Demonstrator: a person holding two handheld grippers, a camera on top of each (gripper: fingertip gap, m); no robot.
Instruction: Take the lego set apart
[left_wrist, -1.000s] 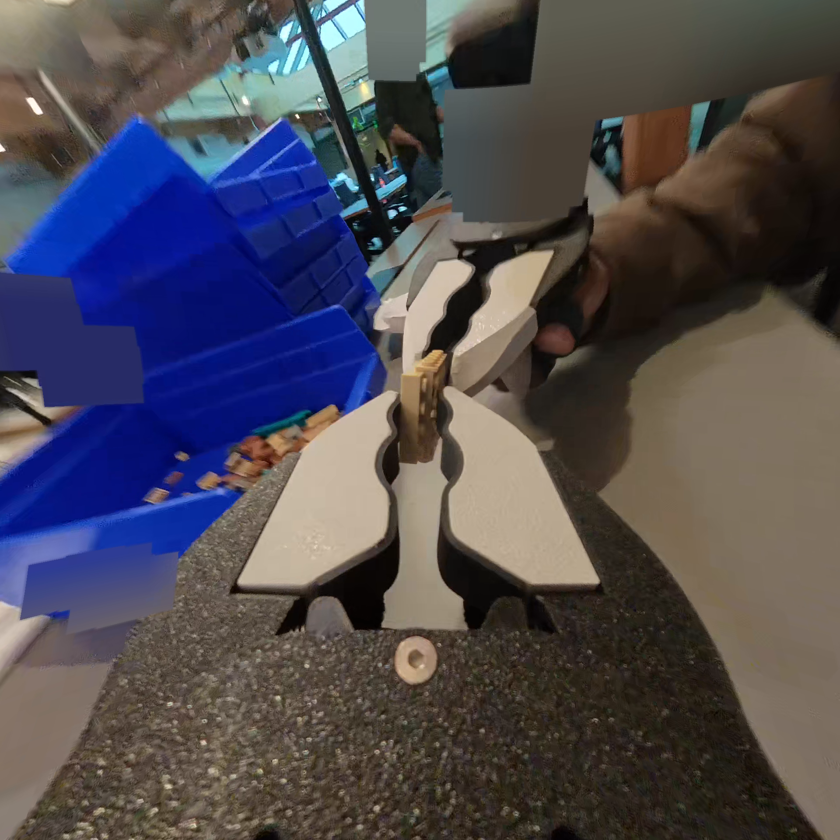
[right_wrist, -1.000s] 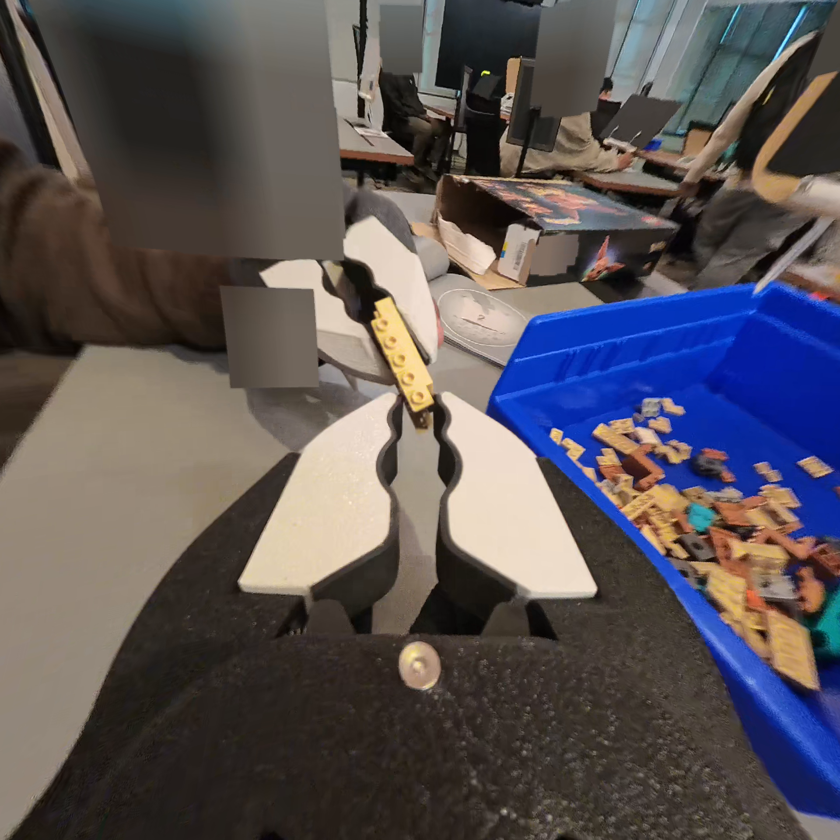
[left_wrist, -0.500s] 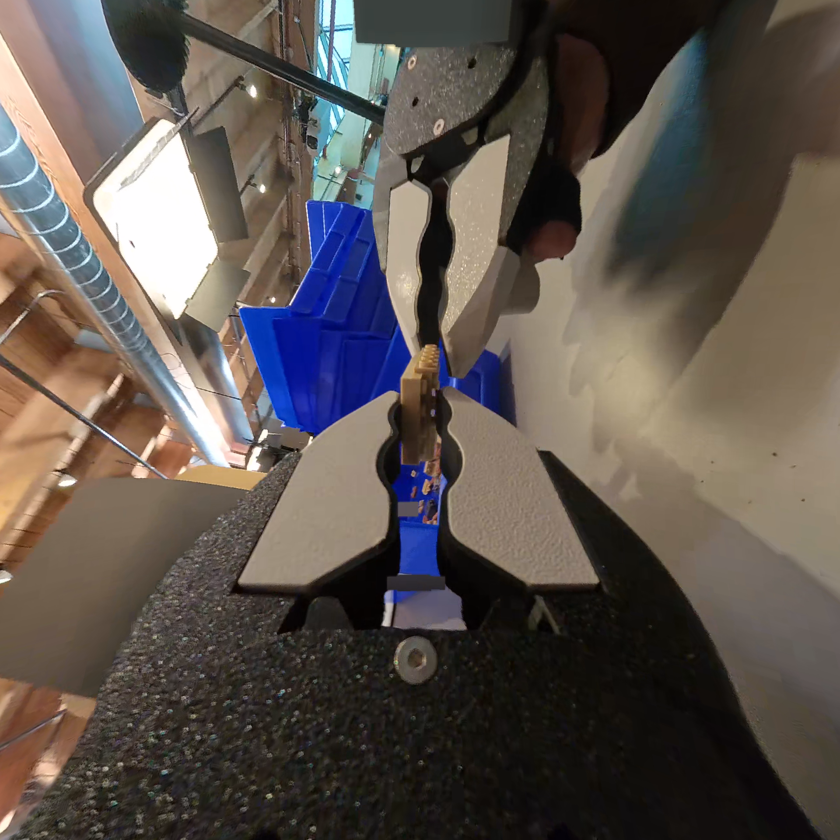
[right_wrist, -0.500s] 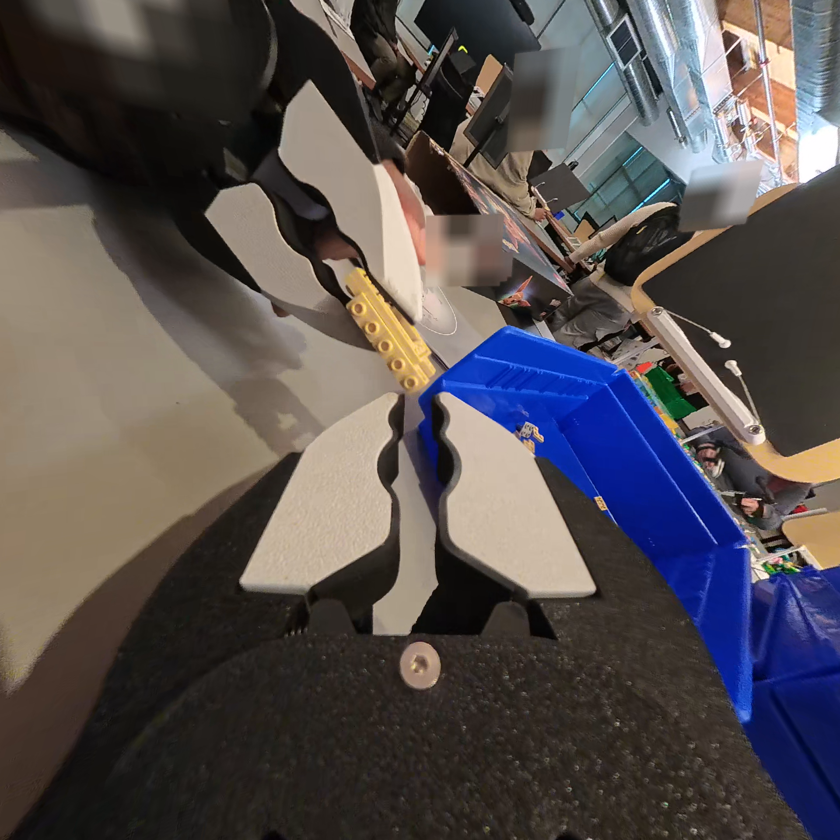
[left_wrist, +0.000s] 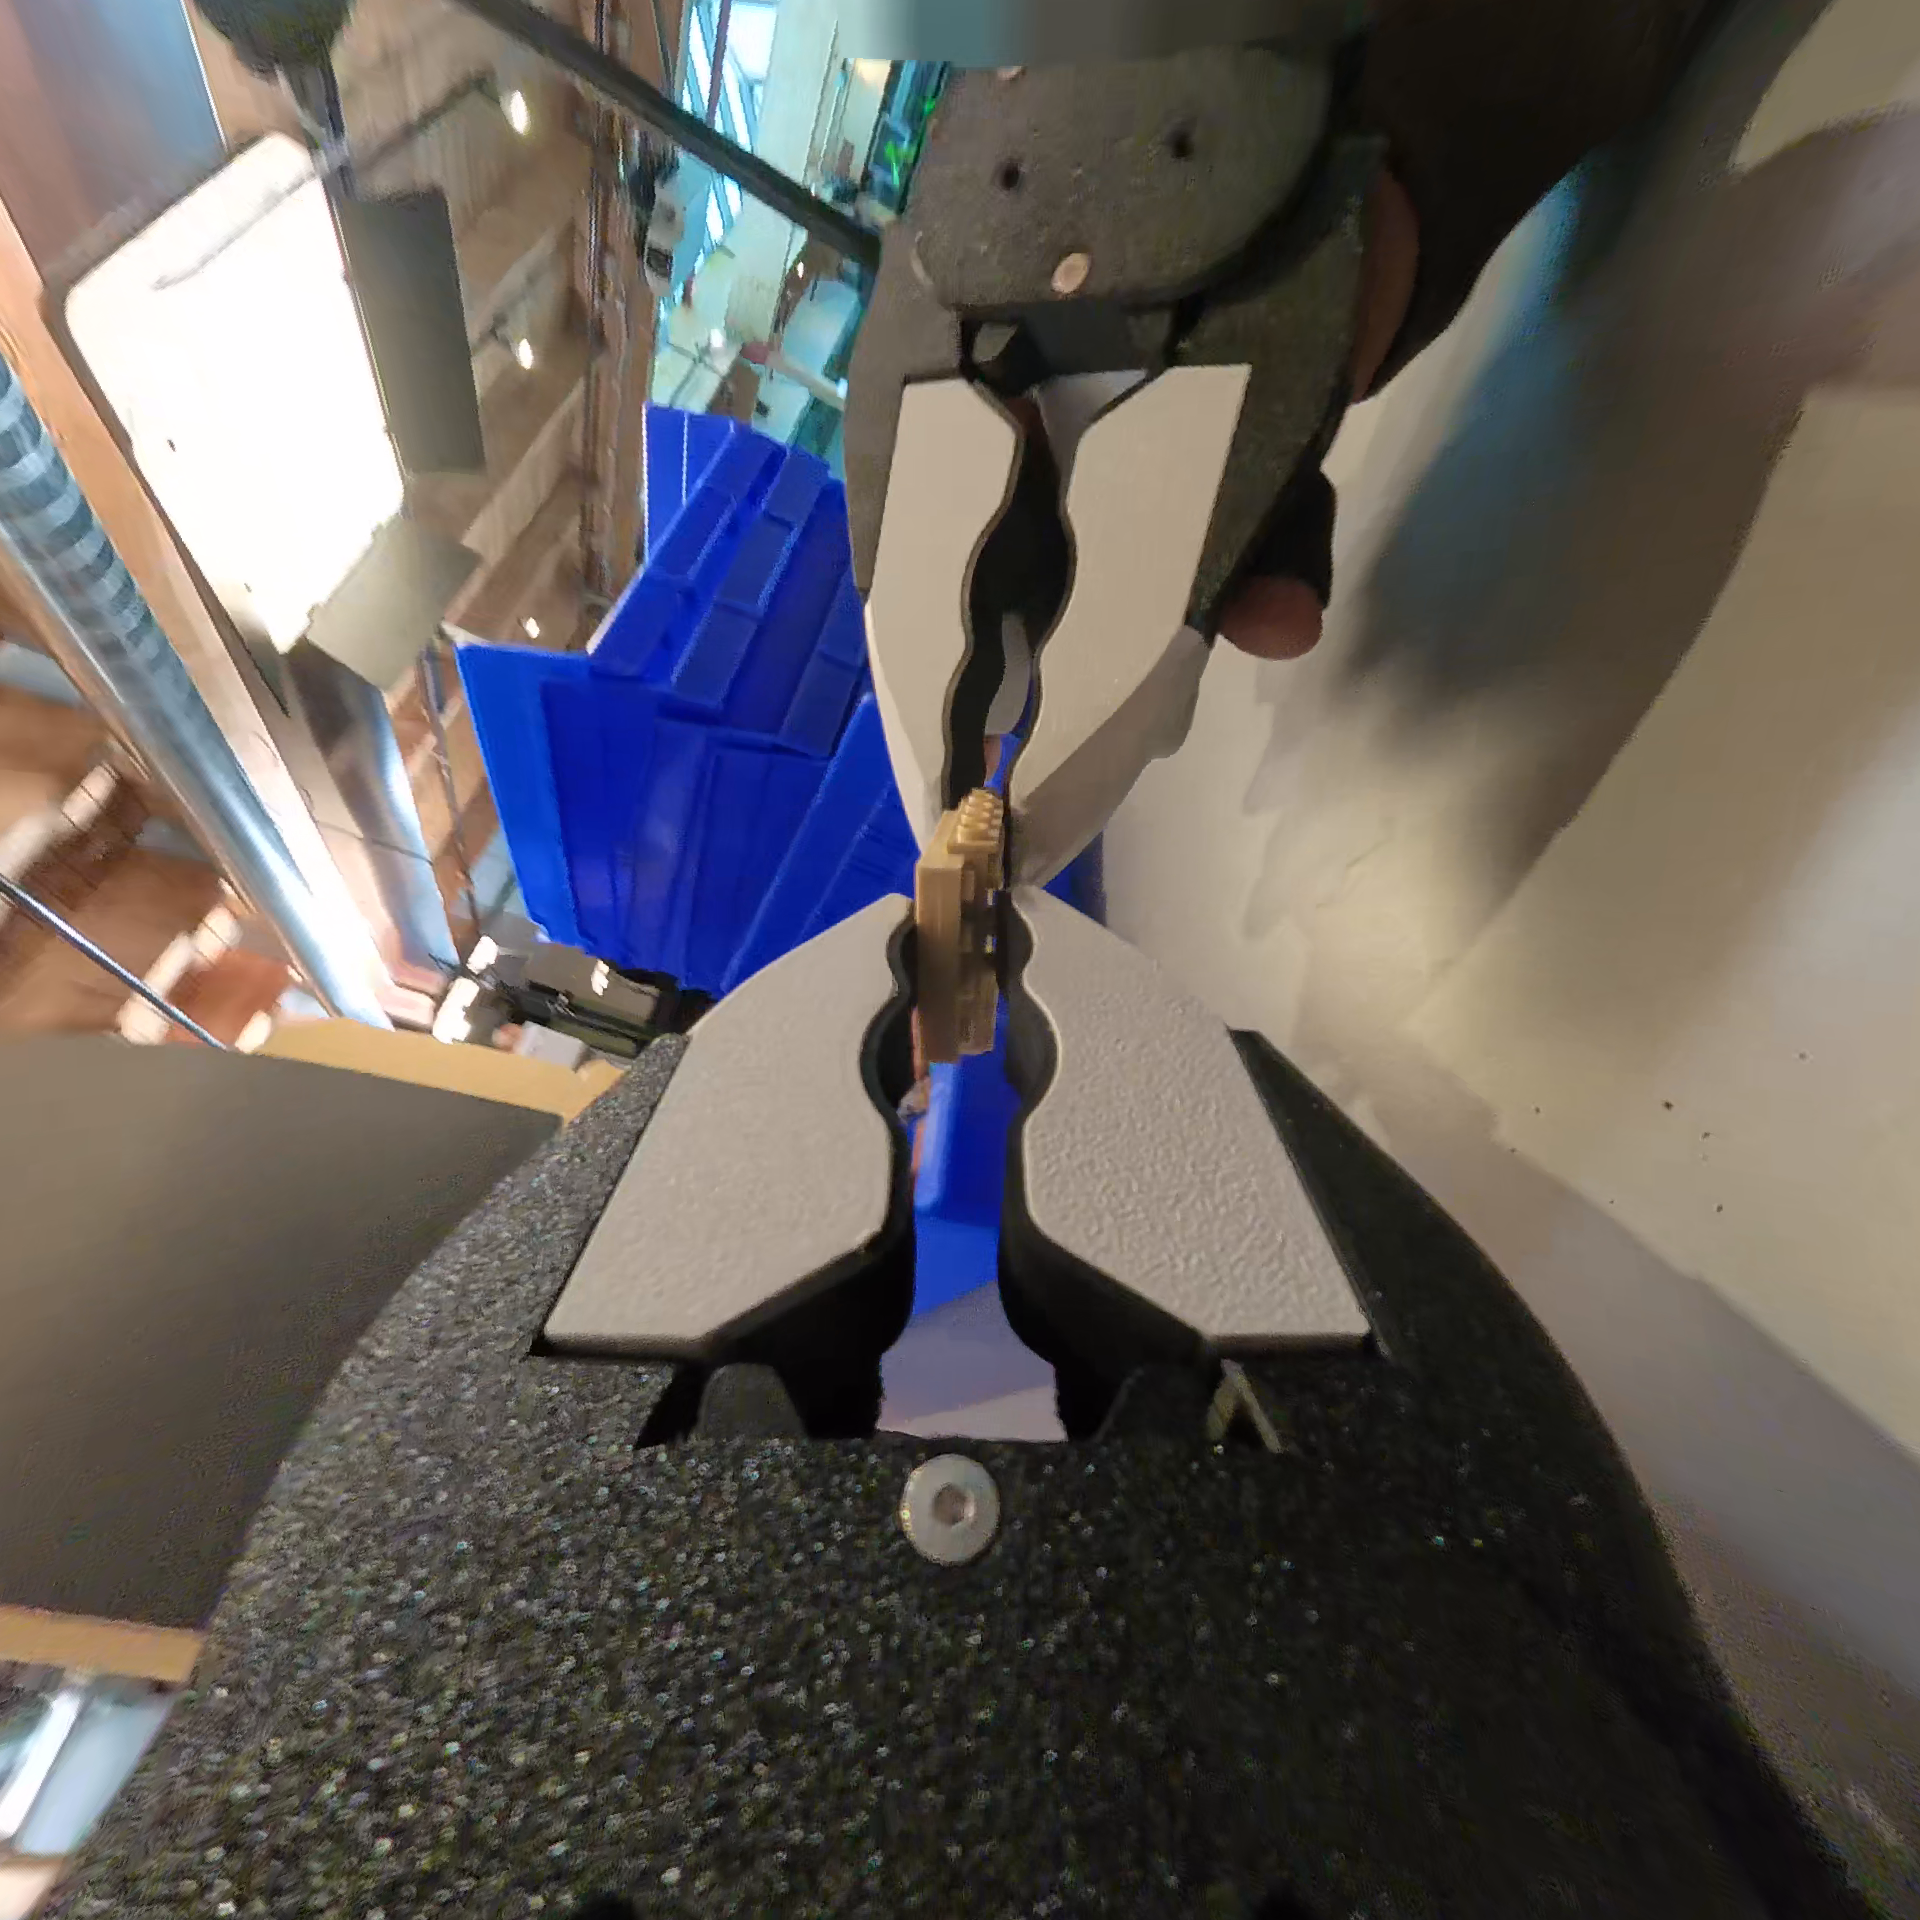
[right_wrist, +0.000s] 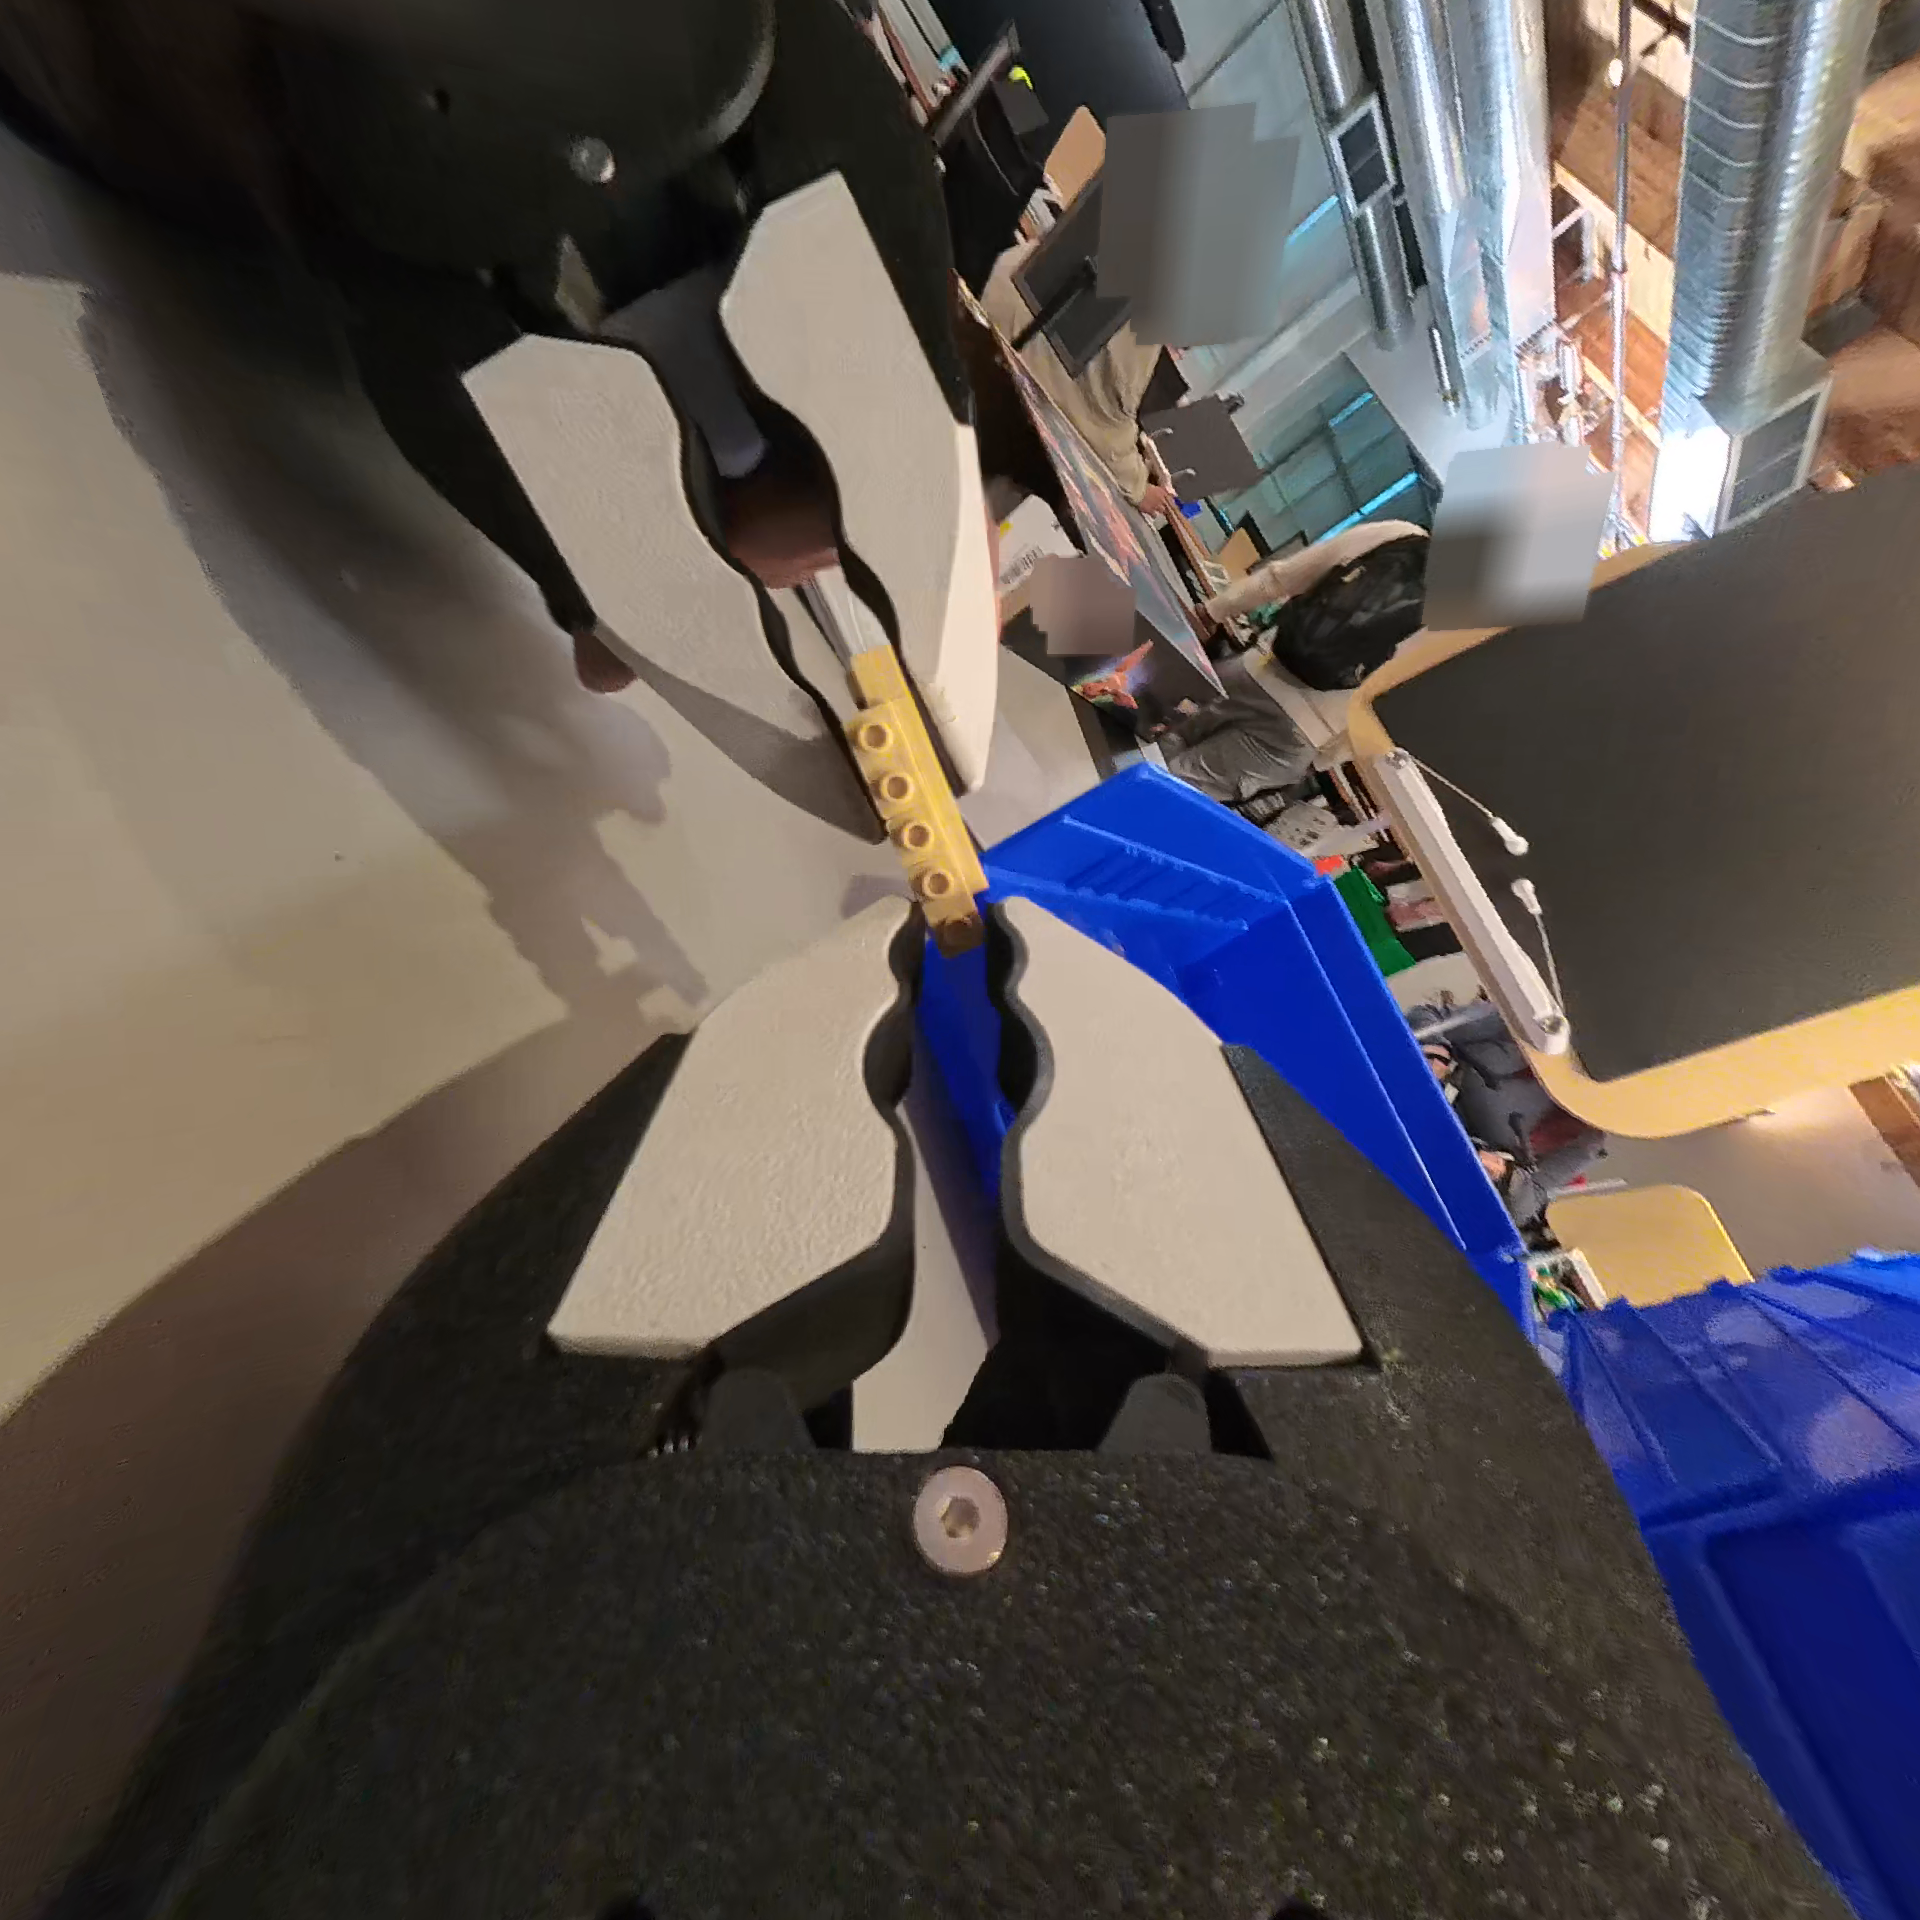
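LEFT GRIPPER: Your left gripper pinches the tan studded plastic building plate. Both grey fingertips are pressed on its flat sides, and it stands on edge.
RIGHT GRIPPER: Your right gripper faces the left one, tip to tip. The plate's free end sits between its narrowly parted fingertips. You cannot tell whether the pads press on it.
SURFACE: A plain grey tabletop lies under both grippers and carries their shadows.
BINS: The blue plastic bins stand just beyond the fingertips.
ROOM: Farther off you see silver ceiling ducts and seated people at other tables.
CHANGE: Half a second ago the plate's end was just clear of your right fingertips; now it is between them. A second ago both views were level and showed loose bricks in a bin.
VIEWS: Only the right view shows the row of four studs. Only the left view shows the plate as two stacked layers.
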